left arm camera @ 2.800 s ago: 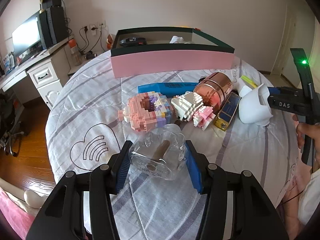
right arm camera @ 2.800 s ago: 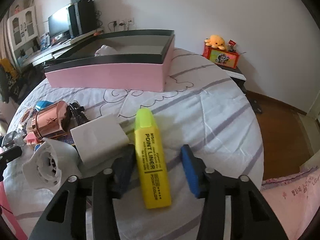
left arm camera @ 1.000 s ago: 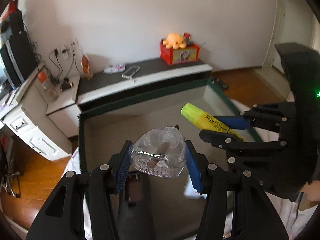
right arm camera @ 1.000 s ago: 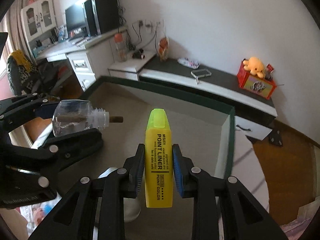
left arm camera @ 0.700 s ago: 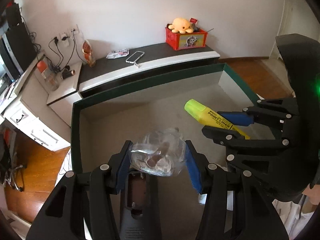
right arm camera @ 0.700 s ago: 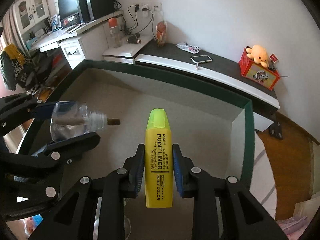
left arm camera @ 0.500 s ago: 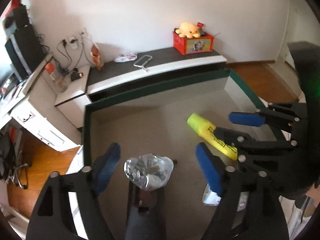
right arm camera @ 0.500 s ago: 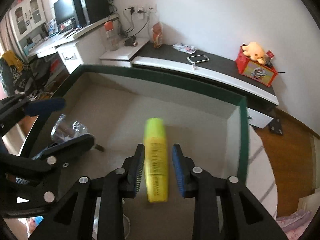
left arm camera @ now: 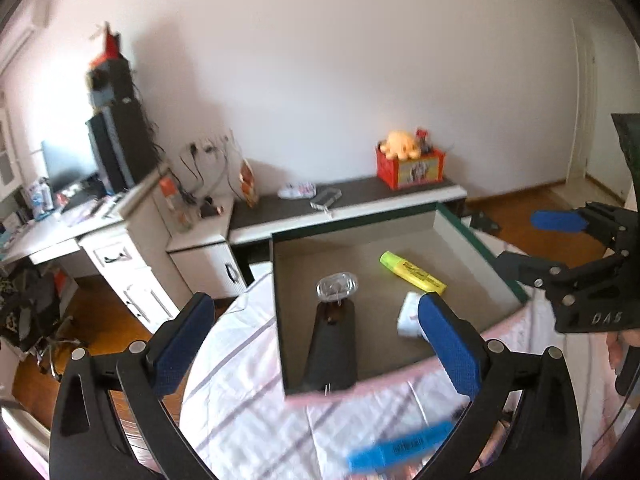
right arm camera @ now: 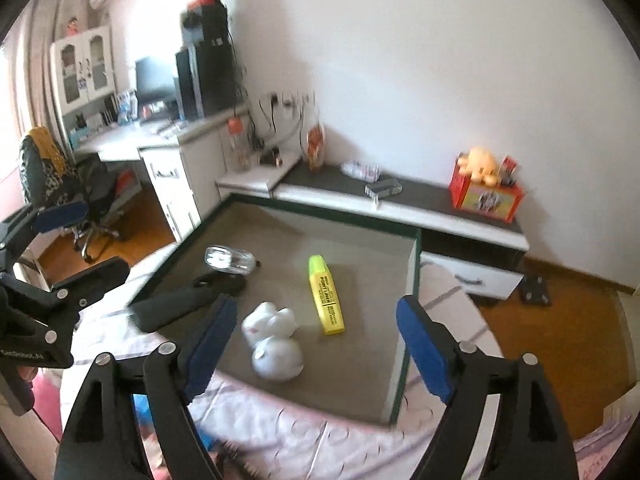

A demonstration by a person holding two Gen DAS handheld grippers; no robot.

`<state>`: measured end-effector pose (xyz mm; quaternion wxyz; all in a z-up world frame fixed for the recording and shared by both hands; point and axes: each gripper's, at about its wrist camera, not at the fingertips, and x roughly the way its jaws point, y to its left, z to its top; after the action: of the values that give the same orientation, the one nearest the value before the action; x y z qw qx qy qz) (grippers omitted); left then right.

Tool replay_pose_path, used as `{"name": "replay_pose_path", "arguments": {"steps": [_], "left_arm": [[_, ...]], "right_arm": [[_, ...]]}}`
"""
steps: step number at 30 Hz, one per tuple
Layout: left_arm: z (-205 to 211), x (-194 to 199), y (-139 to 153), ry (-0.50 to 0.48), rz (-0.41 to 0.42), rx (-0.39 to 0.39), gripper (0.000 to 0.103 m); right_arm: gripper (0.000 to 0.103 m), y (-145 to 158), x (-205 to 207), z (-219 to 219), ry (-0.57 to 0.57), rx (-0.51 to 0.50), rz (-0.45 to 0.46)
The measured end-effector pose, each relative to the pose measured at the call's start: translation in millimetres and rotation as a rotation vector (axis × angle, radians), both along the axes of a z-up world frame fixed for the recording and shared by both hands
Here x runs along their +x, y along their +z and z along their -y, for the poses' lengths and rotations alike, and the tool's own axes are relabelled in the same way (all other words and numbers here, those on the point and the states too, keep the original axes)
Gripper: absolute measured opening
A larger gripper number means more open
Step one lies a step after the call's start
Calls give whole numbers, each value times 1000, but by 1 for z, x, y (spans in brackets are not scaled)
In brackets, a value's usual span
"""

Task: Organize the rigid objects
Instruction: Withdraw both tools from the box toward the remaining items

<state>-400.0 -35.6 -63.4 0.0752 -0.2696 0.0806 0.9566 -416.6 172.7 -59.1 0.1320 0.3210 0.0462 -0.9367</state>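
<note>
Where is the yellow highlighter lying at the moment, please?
The yellow highlighter lies flat on the floor of the open box, right of the clear bottle and just beyond the white figurine in the right wrist view.

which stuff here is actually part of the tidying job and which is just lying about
Job: pink box; in it yellow highlighter, clear bottle, white figurine, black item.
Lying about: plush toy, red box, desk.

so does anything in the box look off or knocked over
Nothing looks damaged or spilled. In the box the clear bottle lies on its side, as does the yellow highlighter. Both grippers' jaws are opening with nothing between them.
</note>
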Motion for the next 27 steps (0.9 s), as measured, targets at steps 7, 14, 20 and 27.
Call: {"name": "replay_pose_path", "arguments": {"steps": [7,14,20,27], "left_arm": [[1,94,16,8,-116,17,103],[-5,163,18,33,-176,64,103],[-7,200,15,63,-197,40,103],[3,220,16,138,-221,12,103]], "right_arm": [[103,23,83,1,-40,8,-138],[103,19,149,1,-129,46,-209],[103,17,188,-5,-160,23,-229],[103,20,211,-4,-169,25,-241]]}}
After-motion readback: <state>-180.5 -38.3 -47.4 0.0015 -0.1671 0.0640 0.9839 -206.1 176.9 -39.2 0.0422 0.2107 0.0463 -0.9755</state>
